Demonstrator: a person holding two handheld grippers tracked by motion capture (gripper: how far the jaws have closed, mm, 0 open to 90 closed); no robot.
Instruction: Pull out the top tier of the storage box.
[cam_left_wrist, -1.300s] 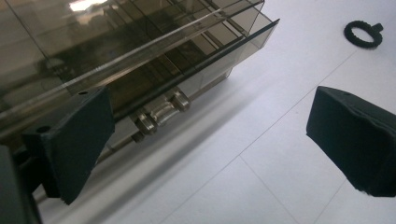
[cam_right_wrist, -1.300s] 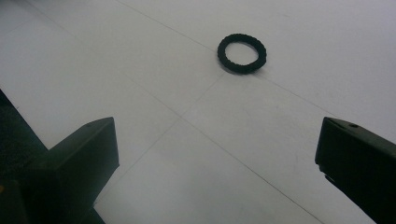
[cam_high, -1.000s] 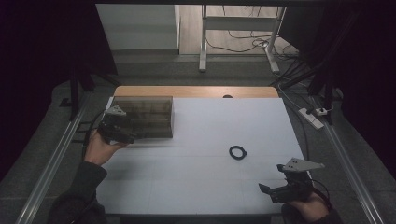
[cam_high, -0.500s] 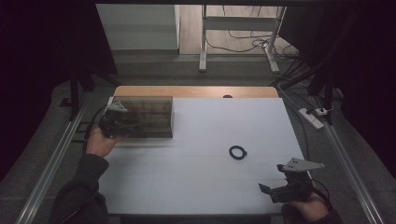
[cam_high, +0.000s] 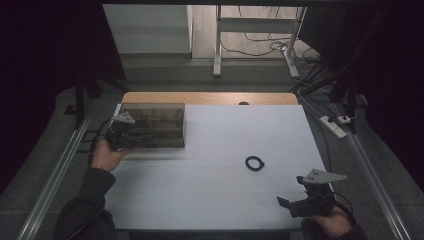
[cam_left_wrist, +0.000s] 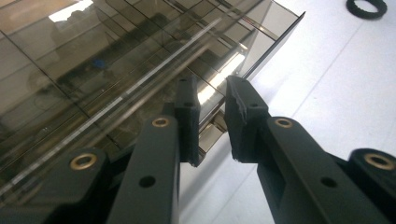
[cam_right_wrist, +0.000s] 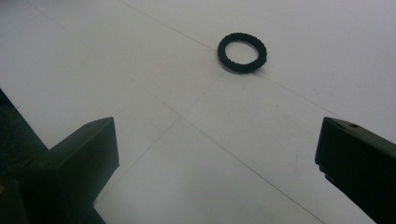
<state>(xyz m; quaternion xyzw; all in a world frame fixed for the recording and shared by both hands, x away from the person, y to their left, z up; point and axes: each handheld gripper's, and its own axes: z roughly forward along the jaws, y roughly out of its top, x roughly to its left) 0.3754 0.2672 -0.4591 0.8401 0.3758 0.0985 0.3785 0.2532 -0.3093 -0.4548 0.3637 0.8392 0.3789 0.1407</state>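
A smoky transparent box with drawers (cam_high: 155, 122) stands at the back left of the white table (cam_high: 210, 200). My left gripper (cam_high: 134, 137) is against its near left face. In the left gripper view the box (cam_left_wrist: 116, 56) looms close, and the left gripper (cam_left_wrist: 210, 93) has just been closing, its jaws now nipping a small tab on the box's front. A black ring (cam_high: 254, 163) lies right of centre. My right gripper (cam_high: 287, 204) hovers at the front right, open; the ring (cam_right_wrist: 242, 52) lies well ahead of the right gripper (cam_right_wrist: 217, 128).
A wooden strip (cam_high: 210, 98) runs along the table's back edge. A power strip (cam_high: 334, 126) and cables lie on the floor to the right. Metal rails (cam_high: 60, 170) flank both sides. The ring (cam_left_wrist: 367, 7) is far off to the right of the box.
The left hand has edged in toward the box and its jaws have drawn together at the box's front. The right hand and the ring have not moved.
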